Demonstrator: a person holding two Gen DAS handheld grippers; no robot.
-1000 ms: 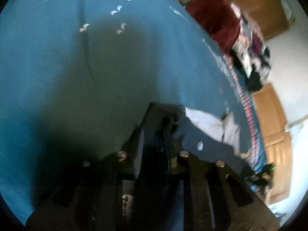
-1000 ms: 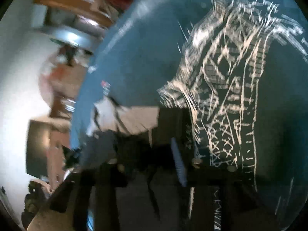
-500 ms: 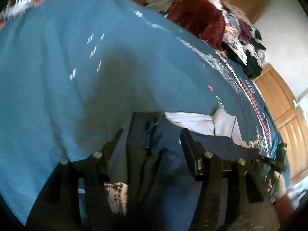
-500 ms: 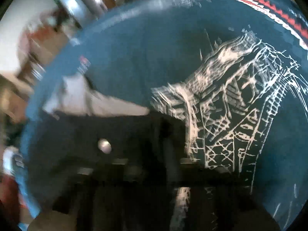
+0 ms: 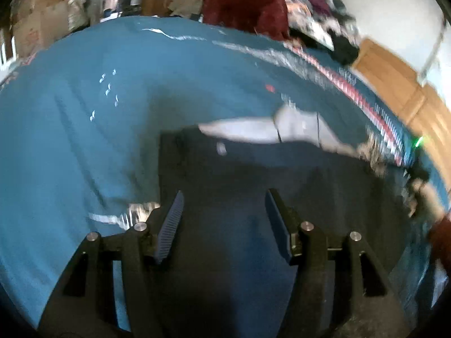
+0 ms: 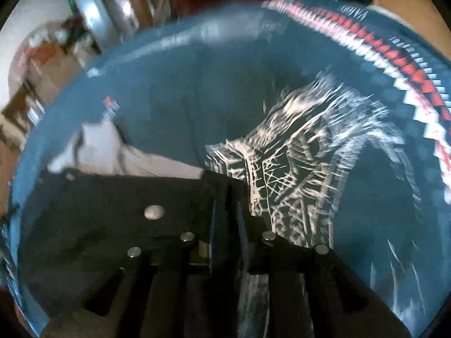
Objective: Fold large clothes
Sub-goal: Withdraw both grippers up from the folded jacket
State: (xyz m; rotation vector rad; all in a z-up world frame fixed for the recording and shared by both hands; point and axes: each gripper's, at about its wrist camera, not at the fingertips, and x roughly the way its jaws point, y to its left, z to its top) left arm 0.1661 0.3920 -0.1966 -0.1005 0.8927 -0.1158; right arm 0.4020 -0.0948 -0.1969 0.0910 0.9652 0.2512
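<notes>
Two grippers work one dark pair of trousers [image 5: 253,174] lying on the blue bedspread [image 5: 84,140], pale pocket lining [image 5: 253,133] showing at the waist. The left gripper [image 5: 222,219] hovers above the cloth with its jaws spread wide, gripping nothing; the right gripper [image 6: 227,217] looks pinched on the trousers' corner, by the bedspread's white print [image 6: 296,163]. The risk, as I judge it: with only one corner held, any pull could drag the fold askew or bunch the waistband.
</notes>
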